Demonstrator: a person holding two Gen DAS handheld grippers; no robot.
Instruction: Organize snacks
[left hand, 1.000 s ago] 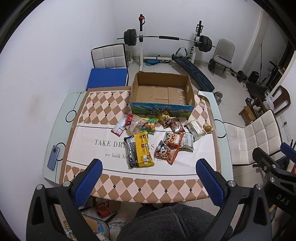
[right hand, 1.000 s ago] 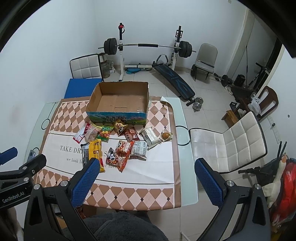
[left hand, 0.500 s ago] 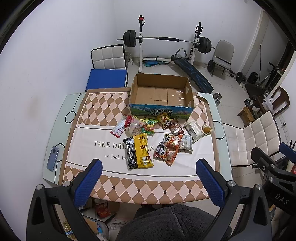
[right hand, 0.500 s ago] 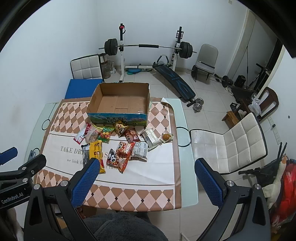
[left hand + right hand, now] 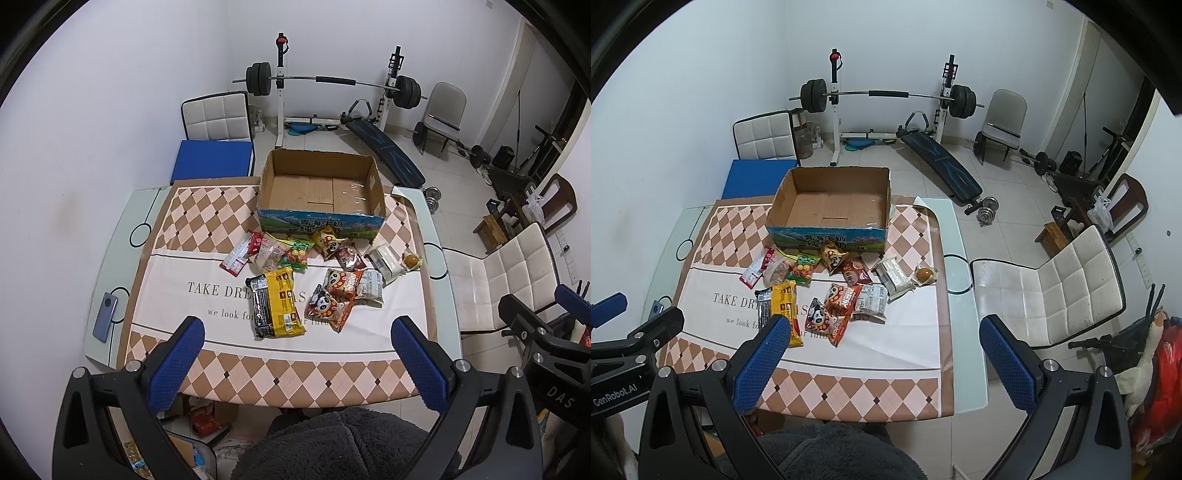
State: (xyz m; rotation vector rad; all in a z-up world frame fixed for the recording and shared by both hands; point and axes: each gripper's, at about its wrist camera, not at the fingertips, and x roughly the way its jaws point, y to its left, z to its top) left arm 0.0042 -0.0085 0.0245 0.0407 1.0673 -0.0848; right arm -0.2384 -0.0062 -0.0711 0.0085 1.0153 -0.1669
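Scattered snack packets (image 5: pixel 317 280) before empty, open cardboard box (image 5: pixel 321 192)

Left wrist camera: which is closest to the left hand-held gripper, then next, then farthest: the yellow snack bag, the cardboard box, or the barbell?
From the left hand-held gripper:
1. Yellow snack bag, on the cloth just ahead of it.
2. Cardboard box, open, at the table's far edge.
3. Barbell, on its rack by the back wall.

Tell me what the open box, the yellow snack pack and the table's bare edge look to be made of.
Box: corrugated cardboard, matte brown inside, with a printed glossy front; the flap seams show.
Yellow snack pack: thin plastic film, shiny and crinkled, probably foil-lined.
Table edge: likely frosted or tinted glass, smooth and pale with printed black lines.
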